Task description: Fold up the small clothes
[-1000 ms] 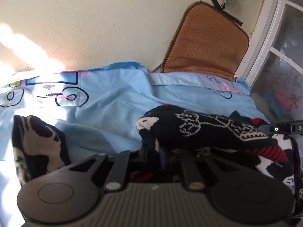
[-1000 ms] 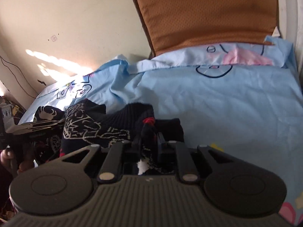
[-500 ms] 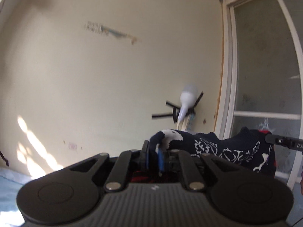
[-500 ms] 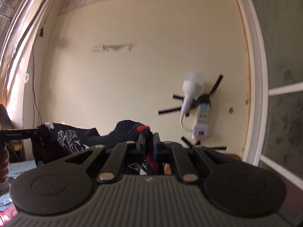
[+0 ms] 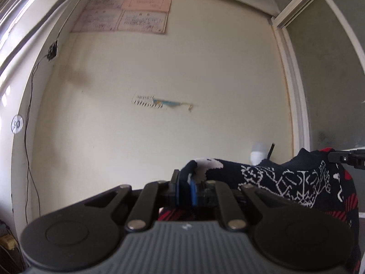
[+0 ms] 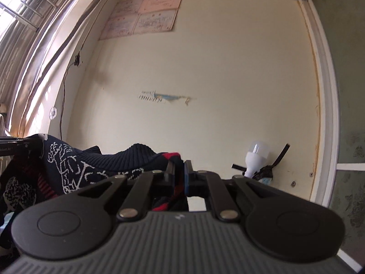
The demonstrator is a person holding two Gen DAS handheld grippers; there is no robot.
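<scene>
A small dark navy knitted sweater (image 5: 285, 182) with white line patterns and red stripes hangs stretched in the air between my two grippers. My left gripper (image 5: 186, 182) is shut on one top corner of it. My right gripper (image 6: 179, 173) is shut on the other top corner, and the sweater (image 6: 75, 169) spreads to the left in the right wrist view. The tip of the right gripper (image 5: 342, 158) shows at the right edge of the left wrist view. The bed is out of view below.
Both cameras face a cream wall (image 5: 182, 80) with pink certificates (image 5: 127, 13) high up. A white bulb on a power strip (image 6: 255, 157) sits low on the wall beside a white door frame (image 6: 326, 114). A curtained window (image 6: 25, 34) is at left.
Both grippers have lifted the sweater up off the blue bedsheet. The cameras have tilted from the bed up to the wall. The sweater now hangs spread between them.
</scene>
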